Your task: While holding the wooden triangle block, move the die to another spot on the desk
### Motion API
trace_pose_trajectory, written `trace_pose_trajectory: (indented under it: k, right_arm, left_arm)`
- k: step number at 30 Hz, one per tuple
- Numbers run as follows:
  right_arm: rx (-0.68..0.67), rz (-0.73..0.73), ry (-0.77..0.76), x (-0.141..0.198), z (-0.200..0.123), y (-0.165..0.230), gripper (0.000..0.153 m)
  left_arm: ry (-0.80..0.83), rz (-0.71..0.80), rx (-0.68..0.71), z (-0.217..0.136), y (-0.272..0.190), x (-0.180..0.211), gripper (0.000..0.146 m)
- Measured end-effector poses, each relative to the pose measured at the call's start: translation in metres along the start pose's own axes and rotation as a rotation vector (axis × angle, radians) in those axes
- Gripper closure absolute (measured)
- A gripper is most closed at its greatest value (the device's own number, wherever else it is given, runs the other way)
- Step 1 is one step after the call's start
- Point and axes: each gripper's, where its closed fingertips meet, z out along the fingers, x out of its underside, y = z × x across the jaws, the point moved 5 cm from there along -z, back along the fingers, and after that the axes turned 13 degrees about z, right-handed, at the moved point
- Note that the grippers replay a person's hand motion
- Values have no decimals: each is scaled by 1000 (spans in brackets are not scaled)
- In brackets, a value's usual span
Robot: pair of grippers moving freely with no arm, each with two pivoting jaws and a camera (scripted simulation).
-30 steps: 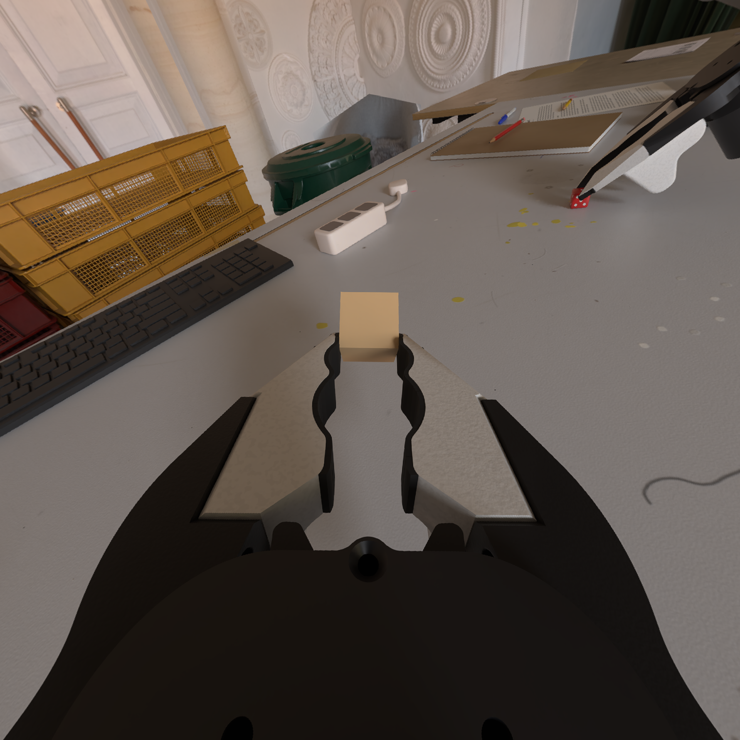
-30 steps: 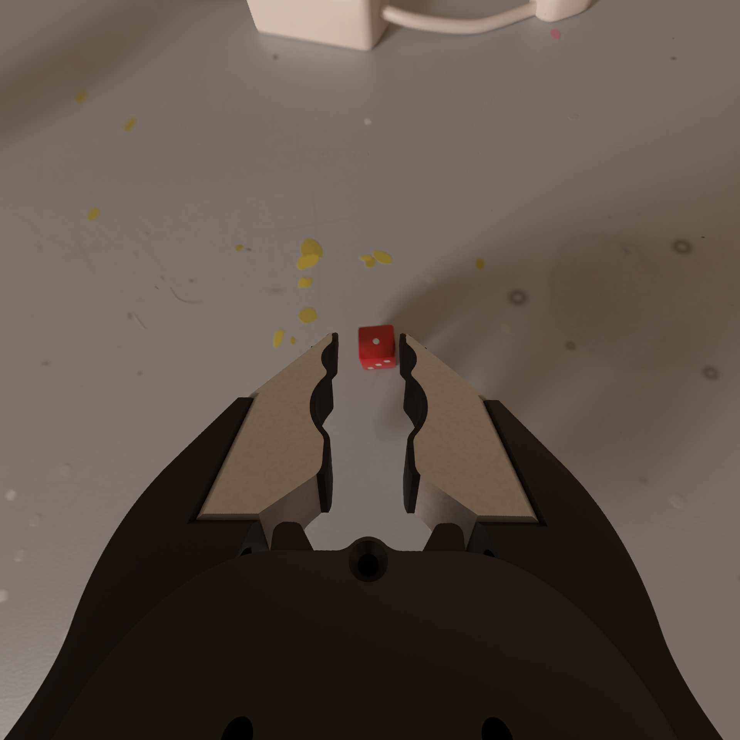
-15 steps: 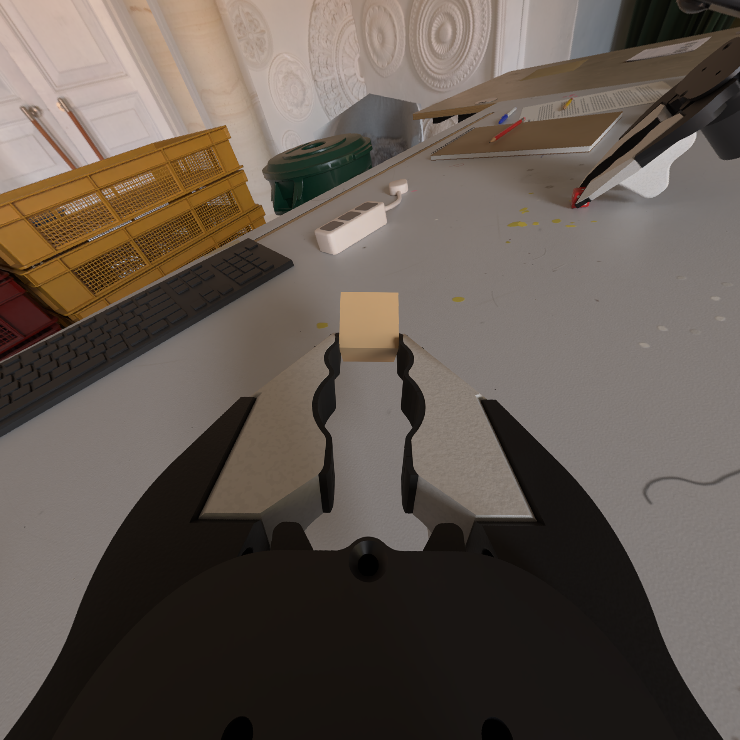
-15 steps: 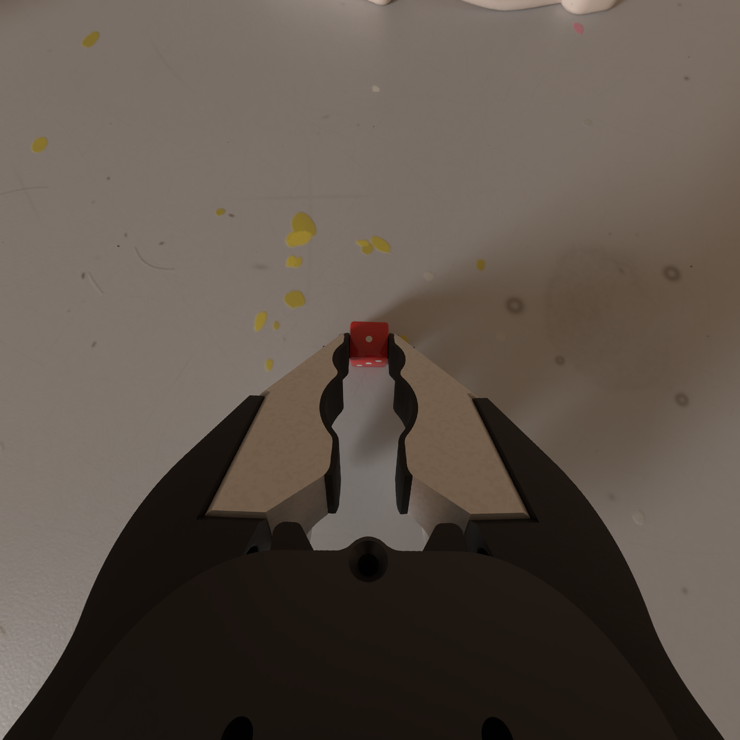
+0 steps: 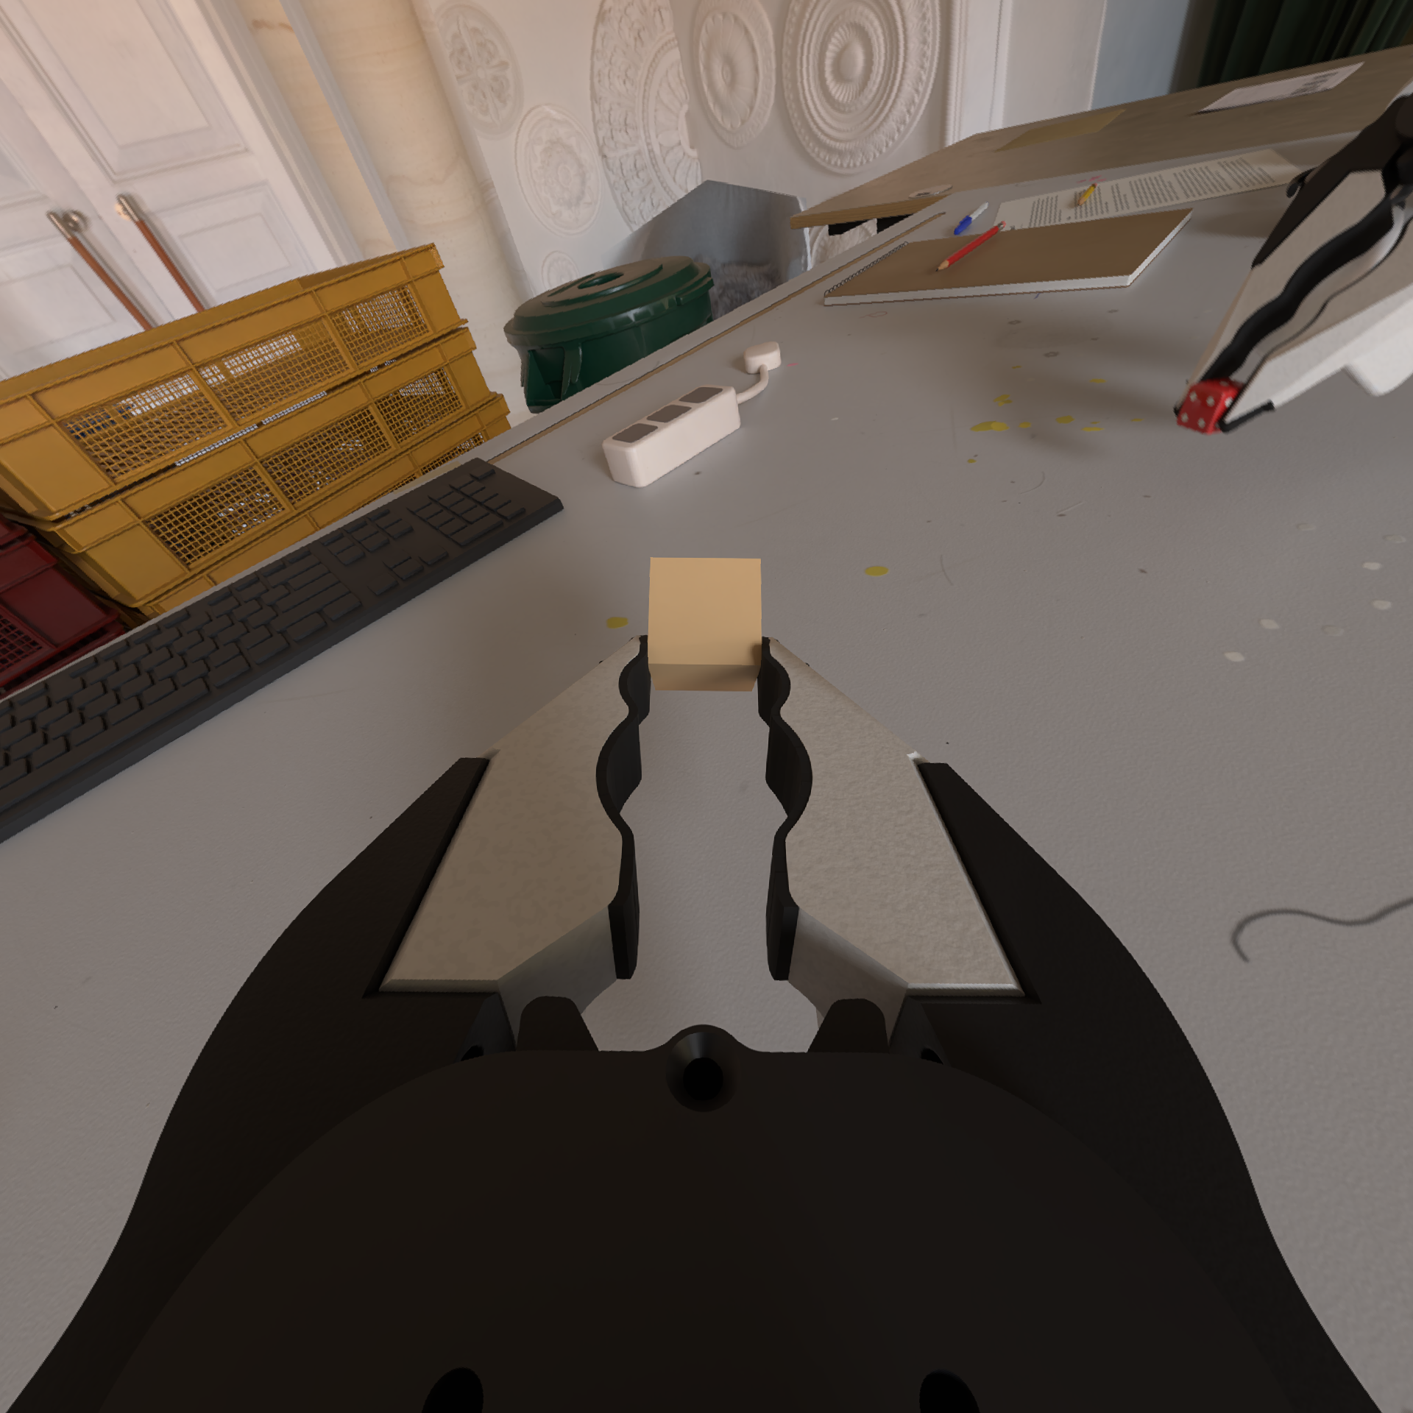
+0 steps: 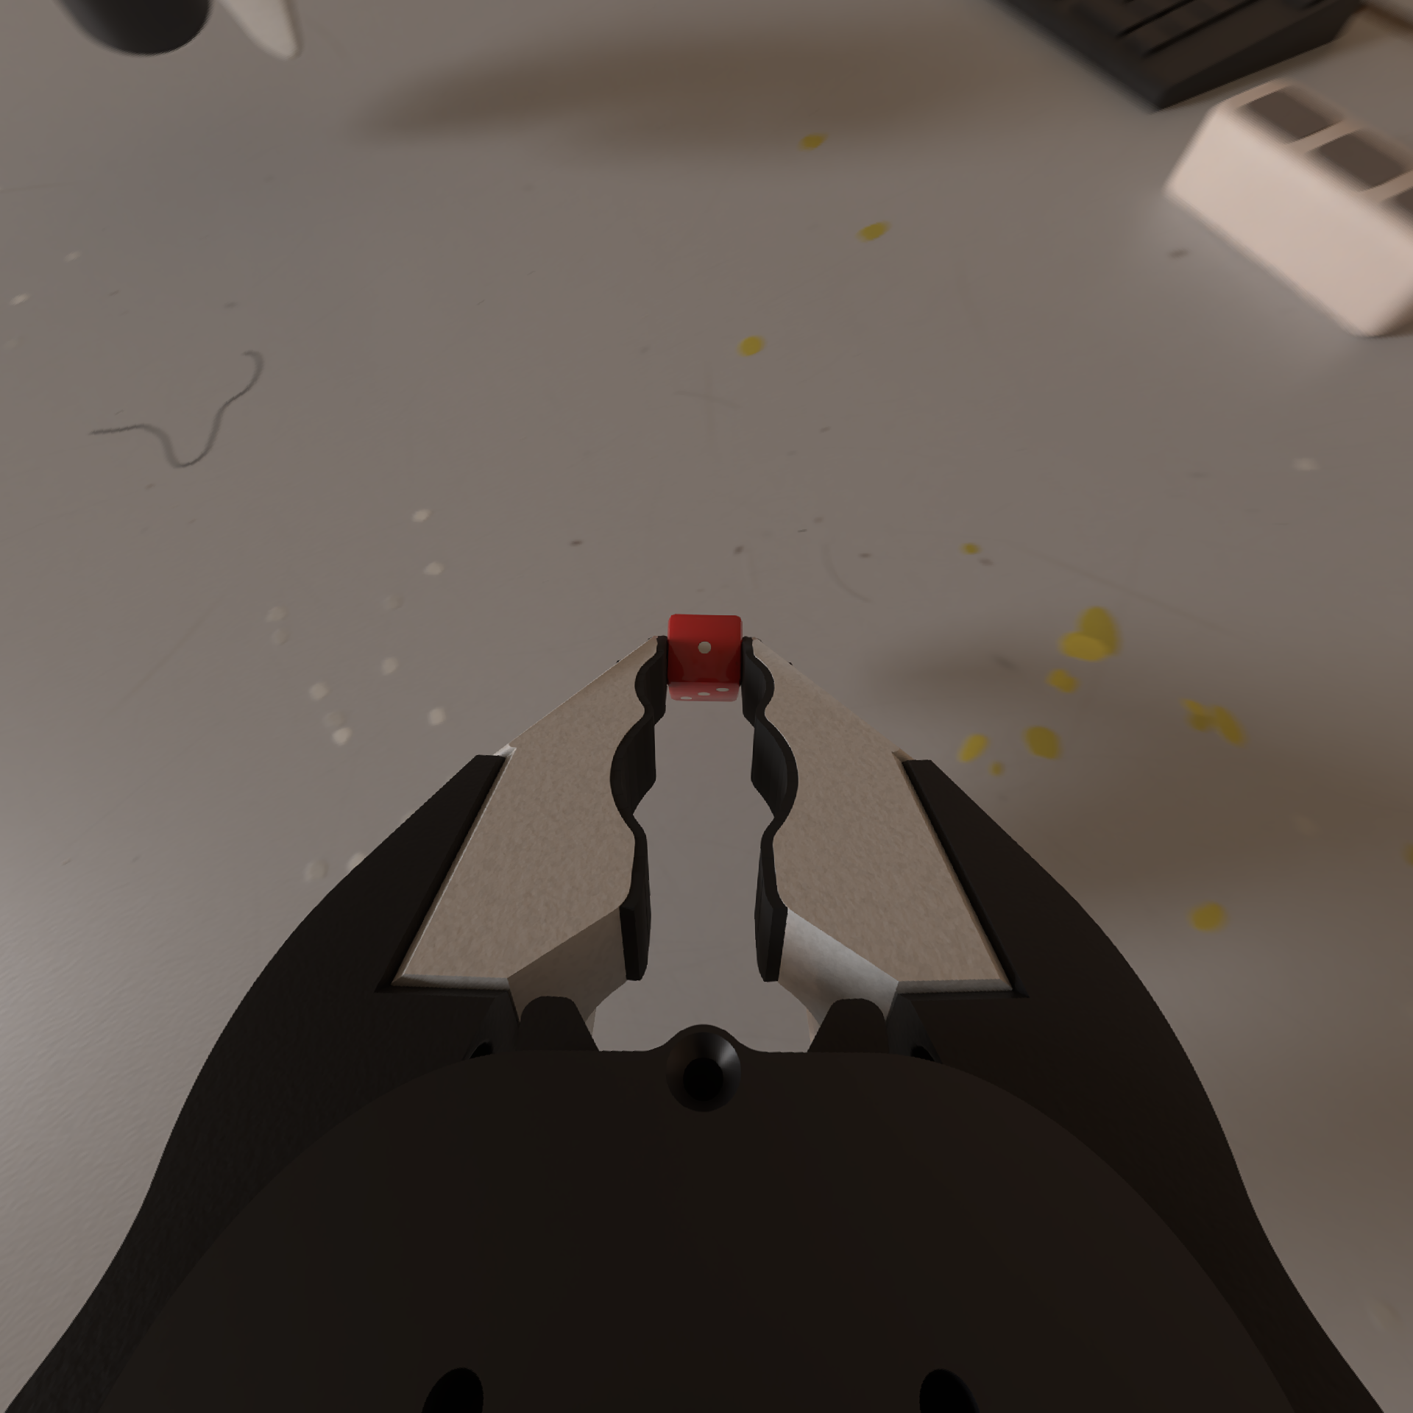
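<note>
My left gripper point(image 5: 703, 661) is shut on the pale wooden triangle block point(image 5: 703, 612) and holds it above the grey desk point(image 5: 994, 688). My right gripper point(image 6: 704, 664) is shut on the small red die point(image 6: 704, 650), which sits between its fingertips and is lifted off the desk. In the left wrist view the right gripper point(image 5: 1223, 397) shows at the far right with the die point(image 5: 1206, 405) at its tips, above the yellow paint spots.
A white power strip point(image 5: 673, 432) point(image 6: 1300, 222) and a black keyboard point(image 5: 267, 619) lie at the desk's left edge. A brown notebook point(image 5: 1017, 260) with a red pencil lies at the back. Yellow crates point(image 5: 229, 428) and a green bin point(image 5: 612, 321) stand beyond the edge.
My right gripper closed on the die, lifted it and swung with it so the view turned across the desk. My left gripper and the block have not moved.
</note>
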Motion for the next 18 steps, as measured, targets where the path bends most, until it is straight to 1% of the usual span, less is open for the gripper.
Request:
trace_pose_trajectory:
  k: [1,2,9,15,18]
  right_arm:
    - [-27,-1,22,3,3,4,134]
    - [-26,-8,40,6,7,7,134]
    - [52,-51,109,19,18,10,134]
    - [46,-23,94,20,19,8,134]
    - [30,12,72,19,12,7,105]
  left_arm:
    - [-1,0,-1,0,0,0,119]
    - [-2,-1,-1,0,0,0,119]
    - [-2,-1,1,0,0,0,119]
    - [0,-1,2,0,0,0,119]
    - [0,-3,2,0,0,0,119]
